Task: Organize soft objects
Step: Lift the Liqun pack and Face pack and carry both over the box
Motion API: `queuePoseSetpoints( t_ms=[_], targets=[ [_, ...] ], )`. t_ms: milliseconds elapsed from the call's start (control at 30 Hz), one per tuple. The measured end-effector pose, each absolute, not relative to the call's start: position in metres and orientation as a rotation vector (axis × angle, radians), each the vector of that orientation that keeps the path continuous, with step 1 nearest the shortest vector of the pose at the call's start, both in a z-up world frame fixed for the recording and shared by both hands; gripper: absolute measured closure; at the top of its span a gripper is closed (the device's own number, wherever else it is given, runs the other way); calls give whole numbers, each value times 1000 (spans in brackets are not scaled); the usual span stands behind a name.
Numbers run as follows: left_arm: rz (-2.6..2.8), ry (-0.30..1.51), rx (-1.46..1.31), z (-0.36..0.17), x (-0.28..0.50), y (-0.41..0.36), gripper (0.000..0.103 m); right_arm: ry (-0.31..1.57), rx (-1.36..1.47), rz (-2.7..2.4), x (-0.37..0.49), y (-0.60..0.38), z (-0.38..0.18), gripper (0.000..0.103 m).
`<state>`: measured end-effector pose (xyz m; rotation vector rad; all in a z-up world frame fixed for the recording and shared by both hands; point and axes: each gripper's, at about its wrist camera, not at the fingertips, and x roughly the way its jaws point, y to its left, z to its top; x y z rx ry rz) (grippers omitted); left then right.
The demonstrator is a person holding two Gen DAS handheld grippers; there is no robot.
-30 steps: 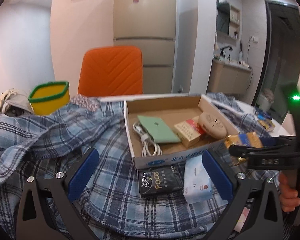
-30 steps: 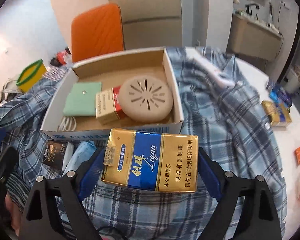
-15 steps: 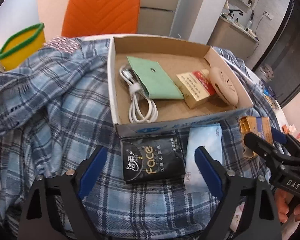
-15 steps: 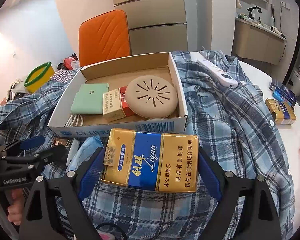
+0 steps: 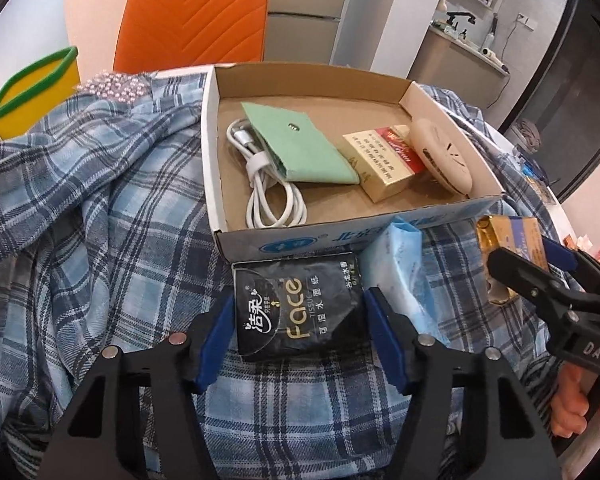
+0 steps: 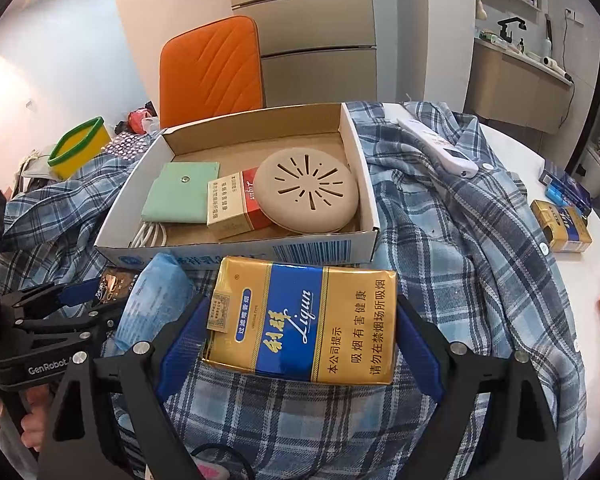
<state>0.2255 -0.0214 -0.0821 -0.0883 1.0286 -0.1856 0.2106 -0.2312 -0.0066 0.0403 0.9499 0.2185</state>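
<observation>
While the right hand-held gripper (image 6: 300, 336) clamps the gold pack (image 6: 304, 320), the left (image 5: 300, 336) has closed around the black tissue pack (image 5: 296, 304).

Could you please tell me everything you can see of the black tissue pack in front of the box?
The black tissue pack is a flat, soft, glossy plastic packet printed with "Face" in gold and white Chinese characters. It lies face up on the plaid shirt, its far edge against the front wall of the cardboard box, with a light blue packet alongside. The left gripper, whose jaws have just been closing, straddles it, blue pads at both sides.
</observation>
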Motion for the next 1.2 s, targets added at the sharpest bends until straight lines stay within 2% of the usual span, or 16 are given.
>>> queuePoseSetpoints(
  t_ms=[200, 533, 1200],
  targets=[
    [-186, 828, -35, -59, 198, -25, 41, 925, 44, 222, 207, -232, -3, 13],
    [-198, 500, -43, -22, 153, -17, 41, 736, 11, 257, 183, -224, 25, 13],
    [-136, 281, 40, 15, 118, -25, 41, 535, 19, 236, 158, -228, 63, 13]
  ],
)
